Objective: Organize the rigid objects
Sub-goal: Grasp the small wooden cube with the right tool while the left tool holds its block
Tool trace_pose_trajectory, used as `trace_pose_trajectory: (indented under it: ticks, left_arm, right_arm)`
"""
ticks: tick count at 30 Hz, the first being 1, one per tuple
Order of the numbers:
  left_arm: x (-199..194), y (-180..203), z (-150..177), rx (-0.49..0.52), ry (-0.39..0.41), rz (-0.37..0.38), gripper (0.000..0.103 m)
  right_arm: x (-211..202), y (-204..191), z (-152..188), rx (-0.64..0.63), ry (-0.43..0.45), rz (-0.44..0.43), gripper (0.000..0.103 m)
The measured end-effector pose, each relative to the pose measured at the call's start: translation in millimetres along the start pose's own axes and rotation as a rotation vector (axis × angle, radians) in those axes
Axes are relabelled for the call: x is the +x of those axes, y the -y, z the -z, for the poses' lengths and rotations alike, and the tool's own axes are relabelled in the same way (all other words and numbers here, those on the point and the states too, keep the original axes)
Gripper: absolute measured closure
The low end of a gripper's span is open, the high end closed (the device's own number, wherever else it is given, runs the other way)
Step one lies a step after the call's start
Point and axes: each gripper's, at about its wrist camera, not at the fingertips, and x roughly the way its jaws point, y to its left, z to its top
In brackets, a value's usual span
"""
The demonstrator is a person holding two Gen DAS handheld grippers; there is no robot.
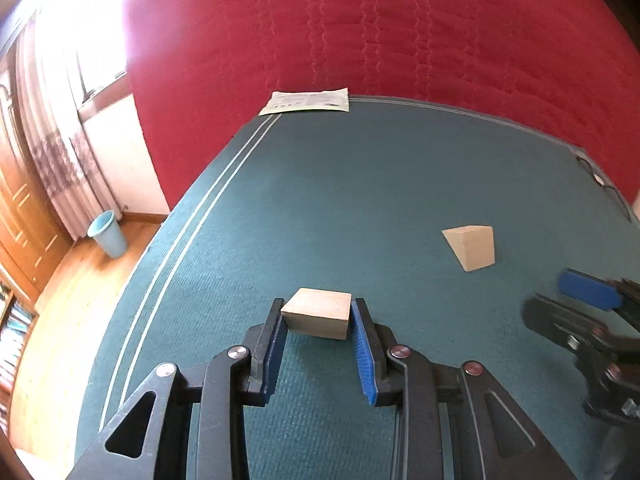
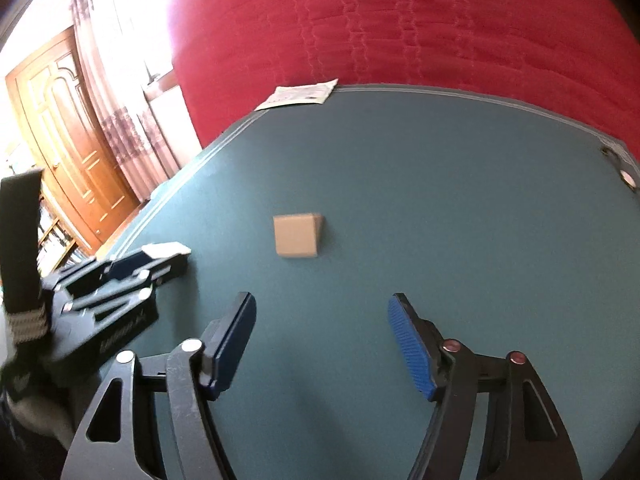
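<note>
Left tool (image 1: 318,316): closed on a wooden block (image 1: 316,317), gripped by its two side faces between the blue pads (image 1: 362,356). Whether the block is lifted or resting on the surface (image 1: 360,184) cannot be determined, though the shadow beneath it suggests a slight lift.

Right tool (image 2: 322,320): wide, holding nothing, hovering above the surface with its fingers pointed toward a second block (image 2: 297,236). That block lies free on the green surface, well apart from the first, with nothing touching it.

A printed sheet (image 1: 306,101) sits at the far edge of the surface, against the red bedcover (image 1: 400,32). A bin (image 1: 107,234) stands on the floor to the left.

Assessment: the task appears to be at an early stage. One block is secured; the other awaits pickup. No container or gathering spot is visible, so the intended final arrangement cannot be confirmed. Remaining work, in my judgement: grasp the second block and bring the two together.
</note>
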Motion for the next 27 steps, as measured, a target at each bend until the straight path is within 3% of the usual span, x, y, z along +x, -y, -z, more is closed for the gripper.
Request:
trace_pose_trajectory:
  ticks: [13,15,27]
  left_arm:
    - [2,-4,1,-0.017,-0.013,0.010,0.070]
    - [2,-4,1,-0.018,-0.013,0.010,0.070]
    - [2,-4,1,-0.015,-0.015,0.015,0.070]
  right_arm:
    - [56,-29,-38,-0.074,-0.026,0.038,0.063]
    - [59,-30,-40,-0.075,-0.027,0.039,0.071]
    - [45,-23,-27,-0.061,-0.022,0.043,0.071]
